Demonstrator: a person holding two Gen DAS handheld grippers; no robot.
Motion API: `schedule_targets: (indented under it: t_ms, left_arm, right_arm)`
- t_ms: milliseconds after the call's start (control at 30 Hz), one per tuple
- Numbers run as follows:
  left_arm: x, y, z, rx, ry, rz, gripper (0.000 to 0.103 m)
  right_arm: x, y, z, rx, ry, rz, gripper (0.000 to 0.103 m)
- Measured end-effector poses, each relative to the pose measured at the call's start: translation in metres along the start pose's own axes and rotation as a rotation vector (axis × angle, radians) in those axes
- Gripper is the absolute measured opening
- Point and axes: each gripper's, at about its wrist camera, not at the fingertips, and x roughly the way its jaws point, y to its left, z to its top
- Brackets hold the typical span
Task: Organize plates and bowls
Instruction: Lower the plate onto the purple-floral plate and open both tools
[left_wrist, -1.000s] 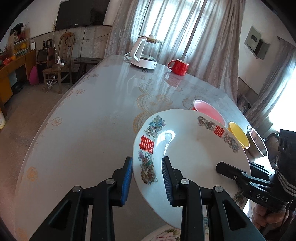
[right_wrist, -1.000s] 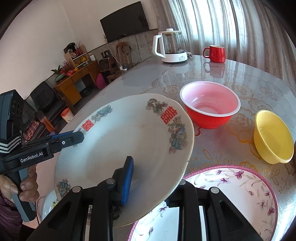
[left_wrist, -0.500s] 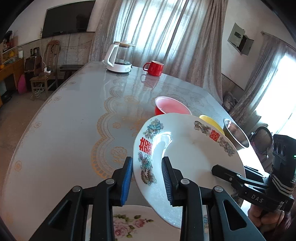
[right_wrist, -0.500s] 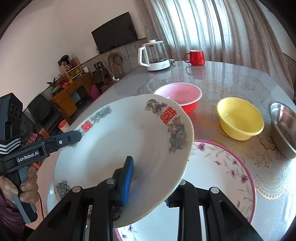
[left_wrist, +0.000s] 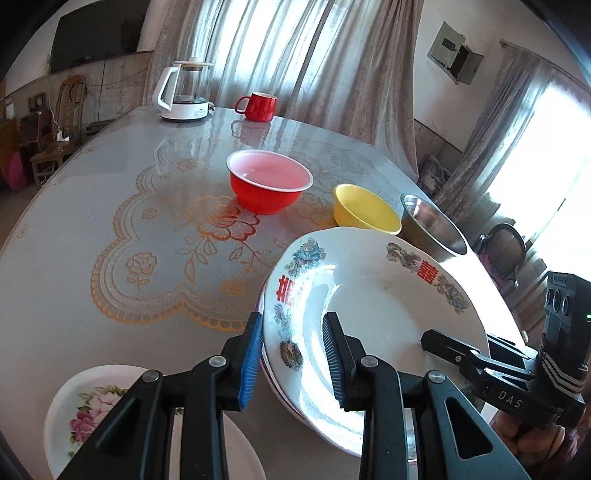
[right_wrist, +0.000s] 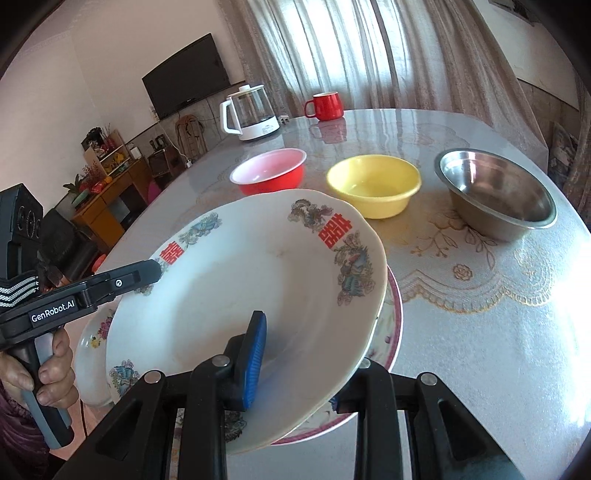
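A large white plate (left_wrist: 373, 302) with red characters and dragon motifs is held between both grippers, just over a pink-rimmed floral plate (right_wrist: 393, 314) on the table. My left gripper (left_wrist: 291, 354) is shut on the white plate's left rim. My right gripper (right_wrist: 299, 354) is shut on its near rim (right_wrist: 258, 302); its right finger is hidden under the plate. A small floral plate (left_wrist: 88, 406) lies at the near left. A red bowl (left_wrist: 269, 181), a yellow bowl (left_wrist: 364, 208) and a steel bowl (left_wrist: 432, 225) stand in a row behind.
A glass kettle (left_wrist: 186, 90) and a red mug (left_wrist: 258, 106) stand at the table's far side. The table (left_wrist: 110, 192) has a glossy lace-patterned cover. A cabinet and chairs stand off the left edge.
Both grippers have carried the white plate to the right and lowered it onto the pink-rimmed plate. The bowls now show farther left in both views.
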Motion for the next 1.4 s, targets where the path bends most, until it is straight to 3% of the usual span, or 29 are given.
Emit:
schedule_targets:
  t_ms: [367, 600, 667, 800, 1233, 1400]
  left_arm:
    - [0.020, 0.001, -0.008, -0.014, 0.059, 0.027, 0.032]
    - [0.022, 0.001, -0.007, -0.007, 0.053, 0.022, 0.032]
    - [0.021, 0.000, -0.008, -0.006, 0.050, 0.015, 0.034]
    - [0.021, 0.001, -0.009, -0.009, 0.050, 0.007, 0.036]
    - [0.021, 0.008, -0.012, -0.030, 0.066, 0.009, 0.041]
    - [0.022, 0.007, -0.014, -0.026, 0.067, 0.017, 0.041]
  right_arm:
    - [0.008, -0.010, -0.009, 0.011, 0.025, -0.043, 0.027]
    - [0.015, -0.011, -0.009, -0.012, 0.031, -0.085, 0.032]
    - [0.017, -0.009, -0.009, -0.035, 0.048, -0.104, 0.042]
    - [0.017, -0.003, -0.012, -0.087, 0.064, -0.137, 0.047]
    - [-0.016, -0.006, -0.019, -0.133, 0.080, -0.112, 0.048]
    - [-0.032, -0.024, -0.019, -0.085, 0.051, -0.126, 0.048]
